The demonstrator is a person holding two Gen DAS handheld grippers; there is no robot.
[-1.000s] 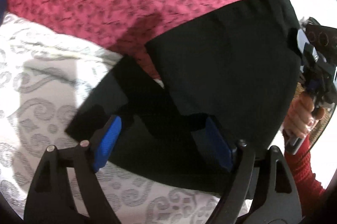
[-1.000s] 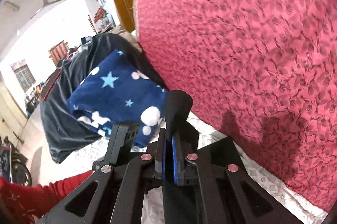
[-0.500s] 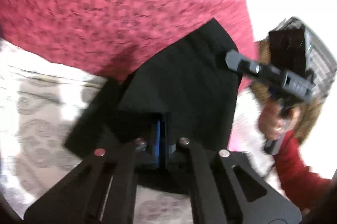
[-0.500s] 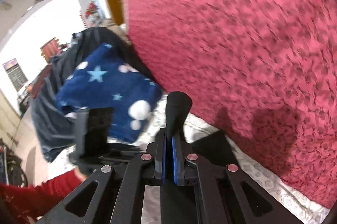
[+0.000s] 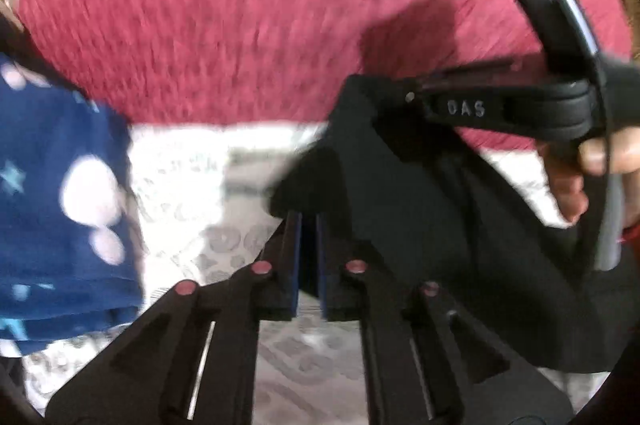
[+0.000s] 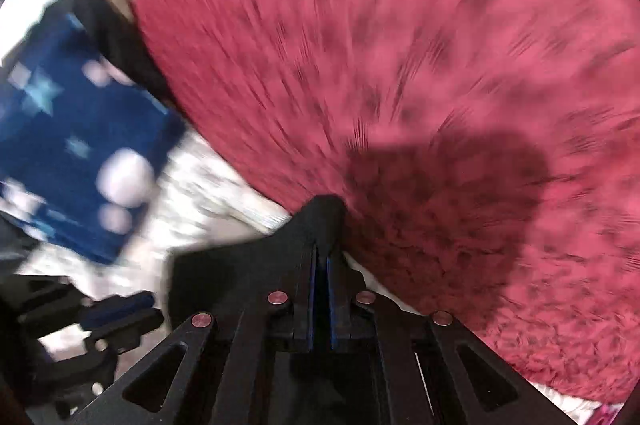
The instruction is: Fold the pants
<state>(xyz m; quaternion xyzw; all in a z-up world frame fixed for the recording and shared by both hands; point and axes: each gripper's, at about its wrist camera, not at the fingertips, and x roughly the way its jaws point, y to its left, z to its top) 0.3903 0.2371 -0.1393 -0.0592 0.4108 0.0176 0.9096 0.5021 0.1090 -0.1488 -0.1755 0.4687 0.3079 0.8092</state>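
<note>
- Between the left gripper's (image 5: 308,253) fingers, drawn near together after a slight easing apart, a corner of the black pants (image 5: 432,225) is sitting pinched.
- Just beyond, the right gripper (image 6: 322,277) is clamping another fold of the pants, its fingers pressed together on the cloth.
- Over the patterned white bed sheet (image 5: 188,165) the pants are hanging, spreading rightward from the left fingers toward the right gripper.
- Farther off, the red blanket (image 6: 400,65) is filling the background, with blue starred fabric (image 5: 60,193) at the left.
</note>
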